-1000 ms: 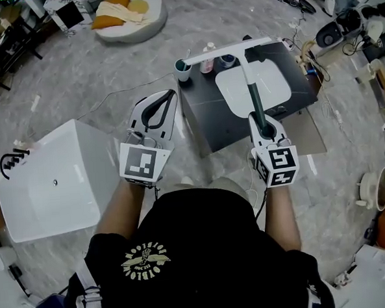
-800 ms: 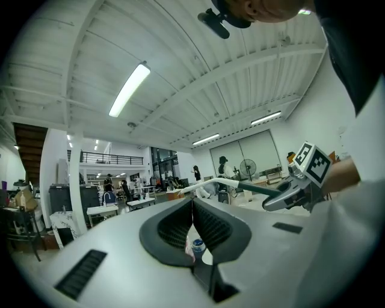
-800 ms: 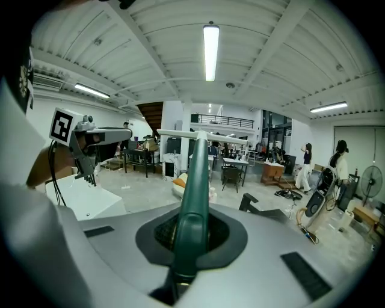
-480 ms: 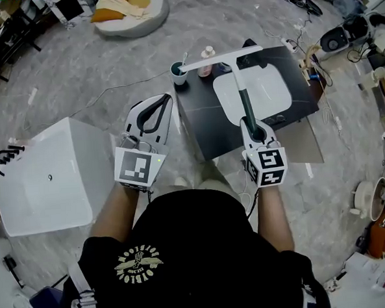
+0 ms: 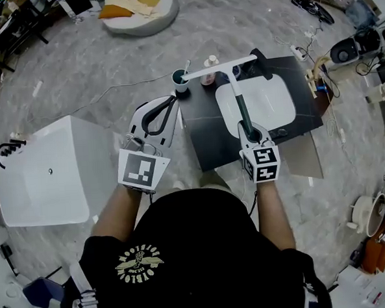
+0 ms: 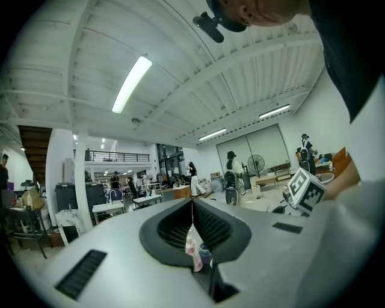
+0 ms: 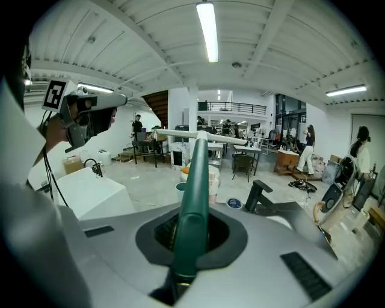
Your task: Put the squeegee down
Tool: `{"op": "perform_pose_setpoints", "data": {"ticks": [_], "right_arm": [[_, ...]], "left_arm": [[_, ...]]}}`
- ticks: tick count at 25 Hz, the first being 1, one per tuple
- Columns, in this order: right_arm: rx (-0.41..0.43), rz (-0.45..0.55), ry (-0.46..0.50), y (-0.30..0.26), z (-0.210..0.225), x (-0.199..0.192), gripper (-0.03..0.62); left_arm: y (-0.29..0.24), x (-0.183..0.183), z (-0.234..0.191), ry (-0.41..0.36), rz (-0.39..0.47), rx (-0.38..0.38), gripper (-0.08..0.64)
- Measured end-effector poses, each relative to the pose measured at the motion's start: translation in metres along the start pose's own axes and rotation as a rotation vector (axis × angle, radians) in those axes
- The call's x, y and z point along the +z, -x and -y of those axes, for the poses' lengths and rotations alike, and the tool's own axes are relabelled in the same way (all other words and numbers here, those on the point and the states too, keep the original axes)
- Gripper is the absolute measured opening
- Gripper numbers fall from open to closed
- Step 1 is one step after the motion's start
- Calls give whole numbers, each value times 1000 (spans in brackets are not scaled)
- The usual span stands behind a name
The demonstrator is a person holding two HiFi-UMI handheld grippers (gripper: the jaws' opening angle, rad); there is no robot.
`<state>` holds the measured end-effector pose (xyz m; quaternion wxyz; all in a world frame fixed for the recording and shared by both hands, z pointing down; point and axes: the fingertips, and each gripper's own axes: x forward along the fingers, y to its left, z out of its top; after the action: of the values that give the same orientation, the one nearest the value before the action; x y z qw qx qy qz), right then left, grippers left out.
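Observation:
The squeegee has a dark green handle (image 5: 241,109) and a long white blade (image 5: 216,68). My right gripper (image 5: 247,127) is shut on the handle's near end and holds the squeegee over the white basin (image 5: 267,103) set in the black counter (image 5: 204,130). In the right gripper view the handle (image 7: 194,198) runs up between the jaws to the blade (image 7: 228,138). My left gripper (image 5: 171,100) hangs just left of the counter, shut with nothing between its fingers. In the left gripper view its tips (image 6: 192,201) meet.
A green cup (image 5: 181,77), a small bottle (image 5: 208,61) and a black faucet (image 5: 261,55) stand along the counter's far edge. A white sink unit (image 5: 44,182) sits on the floor at left. Cardboard (image 5: 310,156) lies beside the counter, and cables and clutter are at right.
My right gripper has come down with the squeegee, bringing the blade lower over the basin. My left gripper has shifted slightly beside the counter's left edge, still shut.

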<state>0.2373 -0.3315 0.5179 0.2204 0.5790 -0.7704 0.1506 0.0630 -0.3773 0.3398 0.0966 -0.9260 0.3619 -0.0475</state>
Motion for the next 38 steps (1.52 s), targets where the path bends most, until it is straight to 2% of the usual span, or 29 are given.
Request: {"op": "perform_pose_setpoints", "data": {"ticks": [9, 18, 38], "right_arm": [[79, -80, -41, -46, 9, -52, 31], [86, -163, -69, -77, 17, -102, 31], [108, -388, -51, -122, -2, -201, 31]], "left_arm": [[-17, -13, -11, 13, -32, 42, 25], [-19, -23, -20, 22, -58, 73, 25], [-2, -26, -23, 19, -87, 98, 25]]}}
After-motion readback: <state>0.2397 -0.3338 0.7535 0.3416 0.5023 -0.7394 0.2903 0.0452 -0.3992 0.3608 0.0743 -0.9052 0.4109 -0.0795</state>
